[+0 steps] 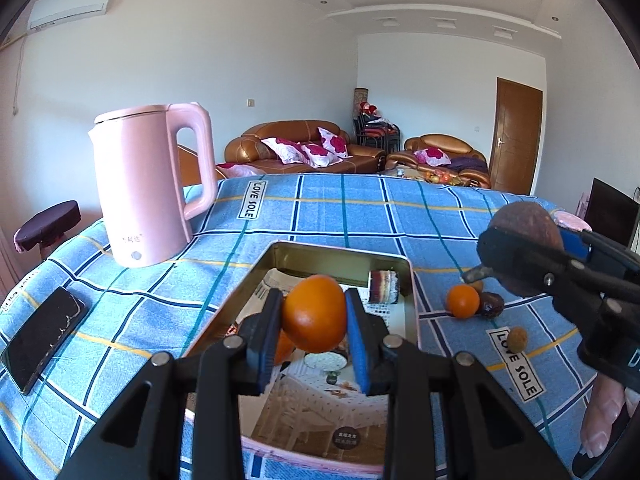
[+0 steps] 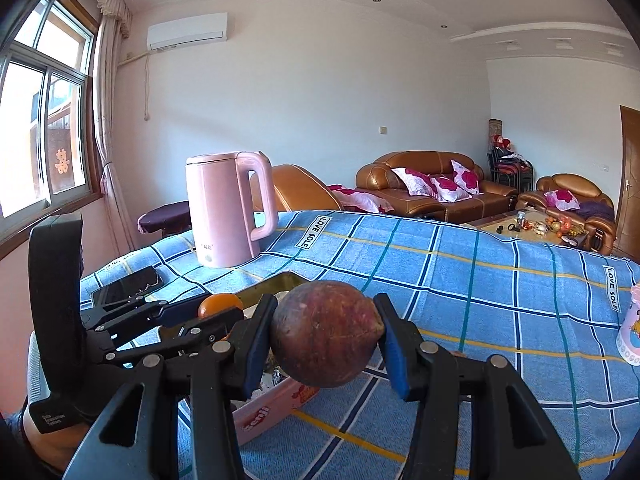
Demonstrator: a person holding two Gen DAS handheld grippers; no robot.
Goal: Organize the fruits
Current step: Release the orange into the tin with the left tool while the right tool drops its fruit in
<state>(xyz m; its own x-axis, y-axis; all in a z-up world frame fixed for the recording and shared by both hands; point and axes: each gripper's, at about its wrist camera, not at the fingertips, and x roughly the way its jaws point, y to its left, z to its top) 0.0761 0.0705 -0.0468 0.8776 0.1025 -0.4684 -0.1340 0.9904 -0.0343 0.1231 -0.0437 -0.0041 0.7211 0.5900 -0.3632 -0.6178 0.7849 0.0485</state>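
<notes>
My left gripper (image 1: 314, 320) is shut on an orange (image 1: 315, 313), holding it above an open metal tin (image 1: 408, 264) lined with printed paper. Inside the tin lie a small striped roll (image 1: 384, 286) and another orange piece half hidden under the fingers. My right gripper (image 2: 326, 338) is shut on a dark red-brown round fruit (image 2: 327, 334), raised over the blue checked cloth to the right of the tin; the left wrist view shows this fruit (image 1: 524, 226) too. On the cloth right of the tin rest a small orange (image 1: 463, 301), a dark wrinkled fruit (image 1: 491, 306) and a tan walnut-like piece (image 1: 517, 339).
A pink kettle (image 1: 150, 184) stands at the back left of the table, a black phone (image 1: 42, 338) lies at the left edge. A pink cup (image 2: 632, 328) sits at the far right edge. Sofas and a door are beyond the table.
</notes>
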